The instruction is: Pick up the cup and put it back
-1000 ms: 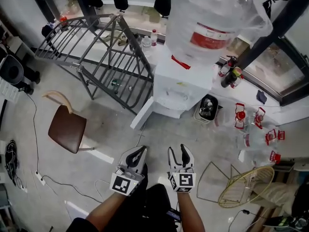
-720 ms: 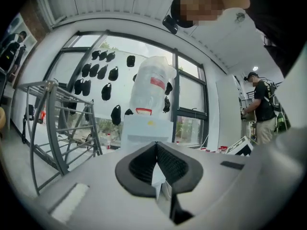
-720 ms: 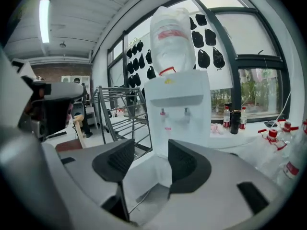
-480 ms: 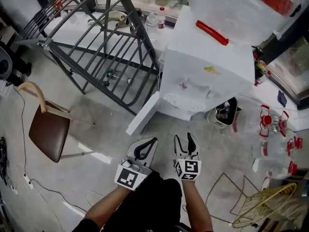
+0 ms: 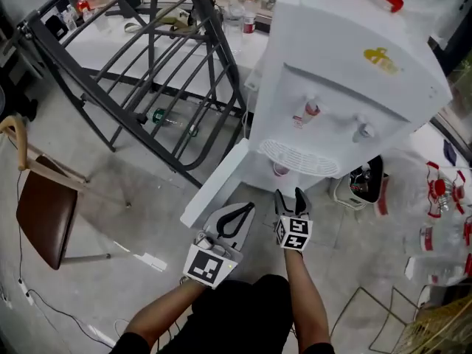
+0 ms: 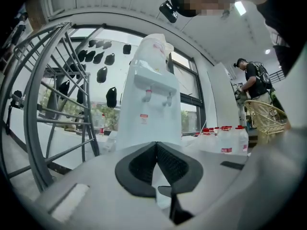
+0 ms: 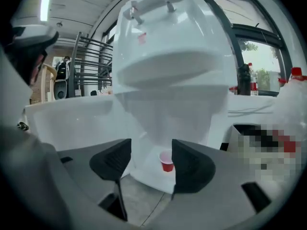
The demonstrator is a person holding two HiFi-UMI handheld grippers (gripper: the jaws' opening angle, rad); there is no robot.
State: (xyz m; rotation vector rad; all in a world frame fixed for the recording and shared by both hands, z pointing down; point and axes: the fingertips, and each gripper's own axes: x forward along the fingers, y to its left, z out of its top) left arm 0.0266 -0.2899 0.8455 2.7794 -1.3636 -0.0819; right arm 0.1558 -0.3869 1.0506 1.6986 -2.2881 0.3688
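Observation:
A small red cup (image 7: pixel 166 162) stands upright in the open lower compartment of the white water dispenser (image 5: pixel 346 72), below its drip tray; the head view shows the cup (image 5: pixel 280 169) only partly. My right gripper (image 5: pixel 289 195) is just short of it. Its jaws are opening with nothing between them, and in the right gripper view the cup shows through the gap of the right gripper (image 7: pixel 151 159), still some way ahead. My left gripper (image 5: pixel 248 209) hangs beside the right one, lower left, shut and empty. The left gripper (image 6: pixel 156 164) points toward the dispenser (image 6: pixel 148 104).
The dispenser's white door panel (image 5: pixel 214 186) lies swung open toward the left. A grey metal frame (image 5: pixel 147 65) stands at left, a brown chair (image 5: pixel 44 212) nearer. A black bin (image 5: pixel 365 183) and red-labelled bottles (image 5: pixel 435 190) sit at right. A person (image 6: pixel 252 78) stands farther off.
The view has closed in on the dispenser. Both grippers have moved forward toward its base, and the right jaws stand wider apart than before.

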